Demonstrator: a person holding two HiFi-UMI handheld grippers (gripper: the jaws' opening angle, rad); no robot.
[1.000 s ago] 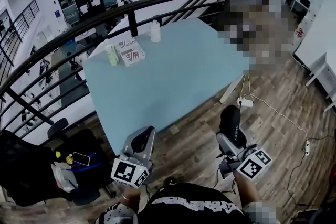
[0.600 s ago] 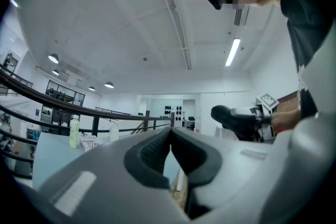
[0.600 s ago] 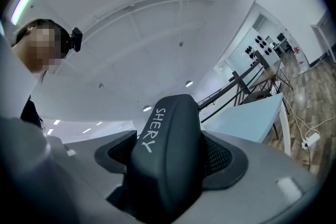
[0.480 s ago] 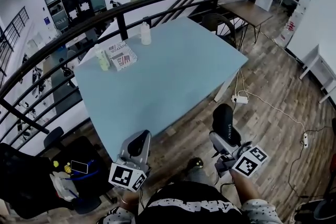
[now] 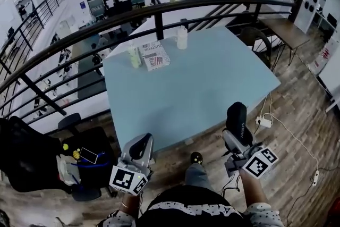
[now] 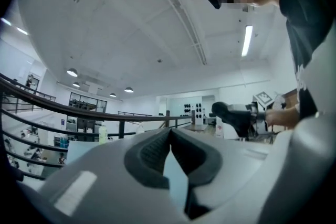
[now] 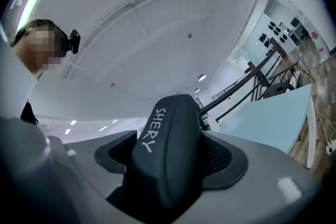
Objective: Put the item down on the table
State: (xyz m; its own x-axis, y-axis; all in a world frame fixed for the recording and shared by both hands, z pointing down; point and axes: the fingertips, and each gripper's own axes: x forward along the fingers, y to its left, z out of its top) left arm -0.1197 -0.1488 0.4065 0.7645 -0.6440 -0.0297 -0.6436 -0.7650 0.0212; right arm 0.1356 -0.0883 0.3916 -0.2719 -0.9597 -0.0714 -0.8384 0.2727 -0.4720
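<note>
Two bottles, one white (image 5: pixel 182 38) and one greenish (image 5: pixel 133 55), stood beside a printed box (image 5: pixel 155 56) at the blue table's (image 5: pixel 212 82) far side; their contents were unclear. The left gripper (image 5: pixel 141 146) was closed on nothing. The right gripper (image 5: pixel 237 134) clamped an upright black case (image 5: pixel 236 116) just short of the table's near edge.

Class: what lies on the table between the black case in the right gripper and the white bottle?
Nothing: in the head view the stretch of blue table between the black case and the white bottle is bare.
</note>
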